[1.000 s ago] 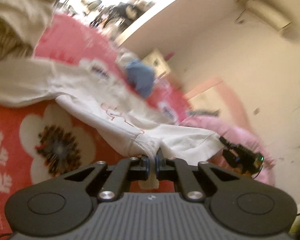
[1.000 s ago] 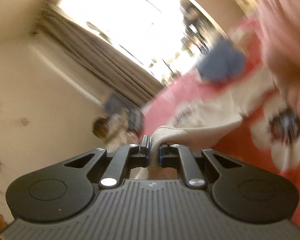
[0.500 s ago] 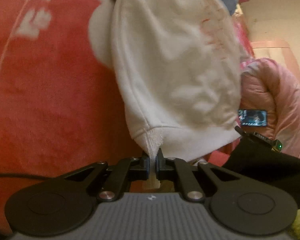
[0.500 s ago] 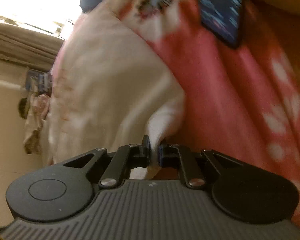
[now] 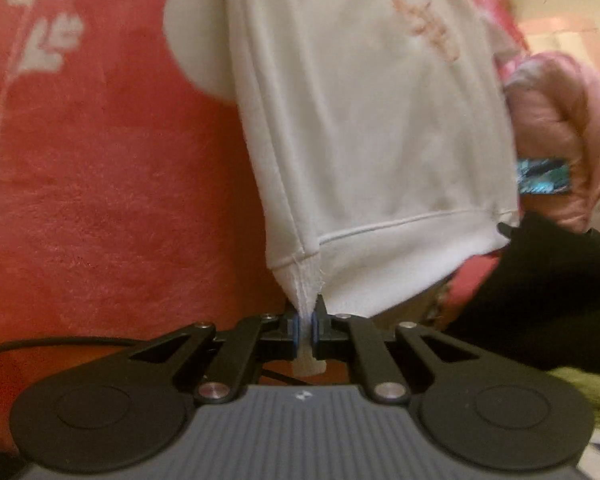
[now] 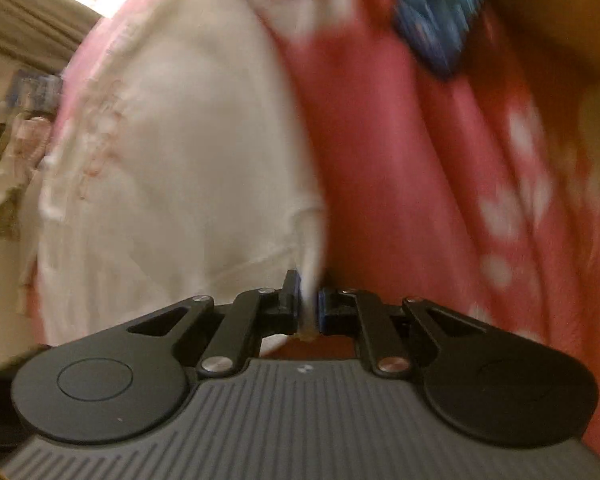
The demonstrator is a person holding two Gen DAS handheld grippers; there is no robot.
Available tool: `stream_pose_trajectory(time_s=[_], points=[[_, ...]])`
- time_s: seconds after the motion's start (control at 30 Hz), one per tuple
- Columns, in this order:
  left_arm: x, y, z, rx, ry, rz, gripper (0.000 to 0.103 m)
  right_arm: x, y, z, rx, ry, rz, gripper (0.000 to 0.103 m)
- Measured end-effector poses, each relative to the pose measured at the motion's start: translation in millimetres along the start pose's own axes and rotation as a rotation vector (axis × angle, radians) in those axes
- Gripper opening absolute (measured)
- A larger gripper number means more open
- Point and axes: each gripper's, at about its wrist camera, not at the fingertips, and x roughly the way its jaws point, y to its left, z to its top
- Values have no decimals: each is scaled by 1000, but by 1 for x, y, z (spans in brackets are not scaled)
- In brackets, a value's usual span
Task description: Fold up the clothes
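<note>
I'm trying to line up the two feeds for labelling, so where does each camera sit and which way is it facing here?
Left wrist: sits behind the left gripper, looking steeply down along its fingers at the white sweatshirt on the red floral blanket; its shut jaws pinch the ribbed hem corner, and the other gripper's dark body shows at right.
Right wrist: sits behind the right gripper, also looking down, jaws shut on the hem's other corner; the picture is blurred.
Shared: the sweatshirt, the blanket, a lit phone screen.

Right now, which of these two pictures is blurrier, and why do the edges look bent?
Right wrist view is blurrier: the red flowered blanket smears into streaks. Left wrist view is sharper, showing the white sweatshirt hem seam. Both bend at the edges like a fisheye lens; warm, dim lighting.
</note>
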Motion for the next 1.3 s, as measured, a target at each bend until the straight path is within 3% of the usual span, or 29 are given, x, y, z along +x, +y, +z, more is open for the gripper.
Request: stream_pose_trajectory(time_s=[0.1, 0.3, 0.33, 0.43, 0.5, 0.6, 0.7, 0.83, 0.9, 1.03, 1.1, 1.2, 1.27, 1.3], points=[[1, -5, 3, 21, 16, 11, 6, -4, -4, 0, 17, -9, 15, 7], [-4, -9, 2, 81, 23, 49, 8, -17, 5, -7, -66, 1, -35, 9], [-5, -8, 1, 90, 25, 57, 11, -19, 7, -8, -105, 7, -48, 11], [-10, 0, -5, 93, 32, 79, 19, -31, 11, -12, -223, 22, -105, 35], [-25, 2, -11, 93, 24, 94, 22, -53, 7, -12, -252, 8, -171, 38], [-63, -1, -16, 126, -37, 95, 22, -98, 15, -1, -292, -76, -207, 38], [-99, -4, 4, 167, -130, 83, 23, -122, 59, 26, -470, -212, -198, 38], [-106, -23, 65, 269, -300, 81, 23, -78, 142, 62, -700, -269, -81, 37], [-104, -31, 98, 309, -380, 73, 25, -35, 181, 71, -783, -229, -61, 36], [-70, -38, 164, 321, -452, 74, 27, 44, 242, 70, -941, -99, -73, 35], [-55, -31, 189, 312, -456, 109, 27, 66, 258, 68, -979, -66, -65, 34], [-28, -9, 213, 313, -448, 224, 26, 93, 256, 66, -982, -31, -69, 34], [-25, 12, 218, 288, -436, 220, 23, 115, 236, 72, -964, 24, -156, 34], [-32, 19, 218, 265, -435, 181, 22, 113, 230, 79, -934, 29, -141, 34]])
